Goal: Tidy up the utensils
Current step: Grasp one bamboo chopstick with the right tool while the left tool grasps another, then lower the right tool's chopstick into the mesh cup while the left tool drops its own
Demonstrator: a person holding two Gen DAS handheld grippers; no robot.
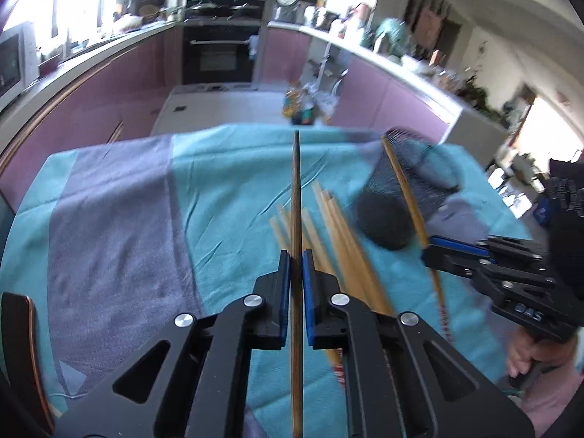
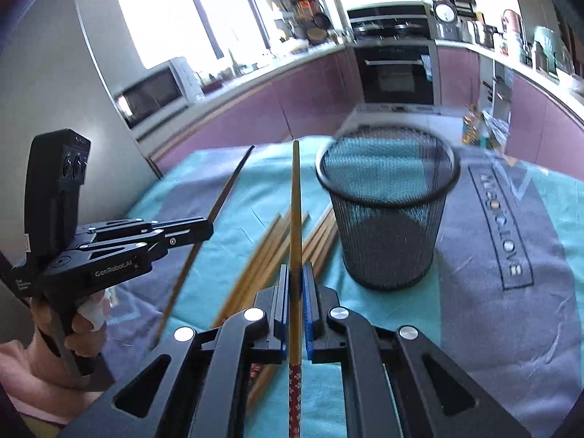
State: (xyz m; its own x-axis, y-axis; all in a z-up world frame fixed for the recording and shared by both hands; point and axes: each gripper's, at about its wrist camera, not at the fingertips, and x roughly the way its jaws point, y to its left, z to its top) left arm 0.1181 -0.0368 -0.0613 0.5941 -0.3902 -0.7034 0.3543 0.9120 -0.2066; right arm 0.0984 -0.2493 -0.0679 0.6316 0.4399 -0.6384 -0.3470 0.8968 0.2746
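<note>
My left gripper [image 1: 296, 255] is shut on a dark brown chopstick [image 1: 296, 197] that points forward above the table. My right gripper [image 2: 296, 268] is shut on a light wooden chopstick [image 2: 295, 197] with a red patterned end. Each gripper also shows in the other's view: the right gripper [image 1: 430, 248] with its chopstick [image 1: 403, 186], the left gripper [image 2: 204, 228] with its dark chopstick [image 2: 222, 197]. Several loose wooden chopsticks [image 1: 339, 226] lie on the teal cloth between the grippers, also in the right wrist view [image 2: 266, 255]. A black mesh cup [image 2: 388, 204] stands upright to the right of them.
The table is covered by a teal and grey cloth [image 1: 120, 219] with printed lettering [image 2: 500, 226]. A dark wooden chair back [image 1: 22, 346] sits at the near left edge. Pink kitchen cabinets [image 1: 120, 84] and an oven [image 1: 219, 47] stand behind the table.
</note>
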